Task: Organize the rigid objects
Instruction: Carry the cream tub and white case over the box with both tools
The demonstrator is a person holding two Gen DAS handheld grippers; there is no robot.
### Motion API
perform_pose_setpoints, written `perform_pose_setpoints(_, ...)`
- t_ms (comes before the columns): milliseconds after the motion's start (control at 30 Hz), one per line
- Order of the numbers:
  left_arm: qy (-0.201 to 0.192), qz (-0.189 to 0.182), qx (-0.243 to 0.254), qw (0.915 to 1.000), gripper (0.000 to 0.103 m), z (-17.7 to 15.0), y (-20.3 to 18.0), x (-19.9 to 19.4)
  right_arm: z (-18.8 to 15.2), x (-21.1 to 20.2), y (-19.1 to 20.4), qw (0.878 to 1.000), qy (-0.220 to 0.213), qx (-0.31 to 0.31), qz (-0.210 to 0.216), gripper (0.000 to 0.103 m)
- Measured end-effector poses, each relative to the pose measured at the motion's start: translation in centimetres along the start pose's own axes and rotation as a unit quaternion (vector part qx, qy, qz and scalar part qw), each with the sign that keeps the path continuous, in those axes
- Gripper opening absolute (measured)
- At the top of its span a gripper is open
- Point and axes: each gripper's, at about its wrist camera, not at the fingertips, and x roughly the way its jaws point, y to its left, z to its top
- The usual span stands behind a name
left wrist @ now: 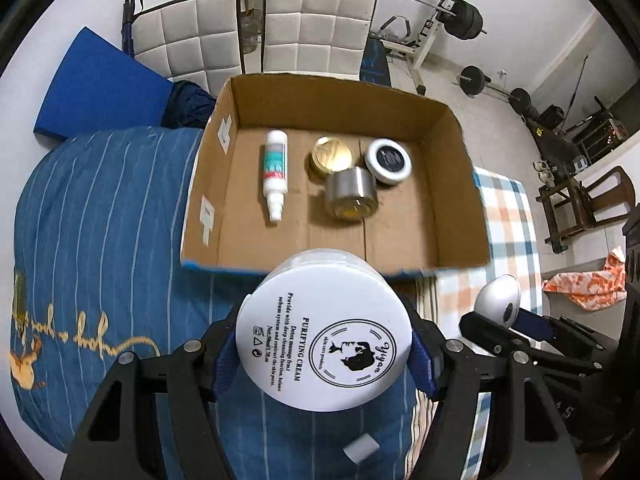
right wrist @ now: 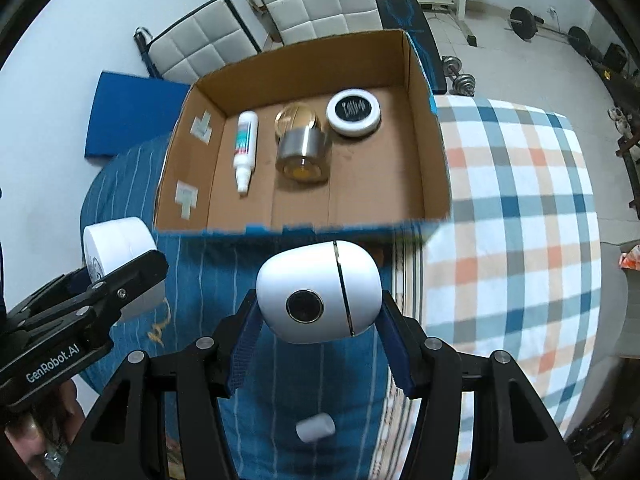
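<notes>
My left gripper (left wrist: pixel 324 344) is shut on a white purifying cream jar (left wrist: pixel 323 330), held above the blue striped bedding just before the cardboard box (left wrist: pixel 460 216). My right gripper (right wrist: pixel 318 322) is shut on a white egg-shaped device (right wrist: pixel 318 292) with a dark round lens, also in front of the box (right wrist: pixel 430 168). Inside the box lie a white spray bottle (left wrist: pixel 274 174), a gold-lidded jar (left wrist: pixel 331 156), a silver-lidded jar on its side (left wrist: pixel 351 196) and a black-topped white tin (left wrist: pixel 389 160). The cream jar (right wrist: pixel 116 252) and left gripper (right wrist: pixel 120 280) show at the left of the right wrist view.
A small white cap (right wrist: pixel 315 427) lies on the bedding below the grippers. A checked blanket (right wrist: pixel 520 220) covers the bed to the right. White padded chairs (left wrist: pixel 316 28), a blue mat (left wrist: pixel 100 88) and weight equipment (left wrist: pixel 464 20) stand beyond the box.
</notes>
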Motion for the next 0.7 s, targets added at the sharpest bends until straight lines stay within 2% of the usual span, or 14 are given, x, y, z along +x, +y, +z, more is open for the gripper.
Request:
perform_pose_setpoints(167,0.035,0.002,0.006,0.9994,0.067,3.7,0.8,3.4,4.6,2.6,-0.4,1.000,0.003,0.013,-0.009,0.059)
perform_pose_setpoints(333,0.093,0.002,0.002,0.9956,0.067,6.4,1.6,9.1,8.5,7.0,-1.0,0.999,0.031,0.017,-0.037,0.059)
perform_pose_setpoints(500,0.141,0.010,0.000,0.9900,0.067,6.8,2.1,14.4,11.1,11.5,-1.9,0.996,0.059,0.031,-0.067,0.059)
perform_pose_setpoints(700,0.180,0.016,0.007,0.9835,0.067,7.1,2.3,18.6,13.1,15.0,-2.1,0.993,0.077,0.032,-0.089,0.059)
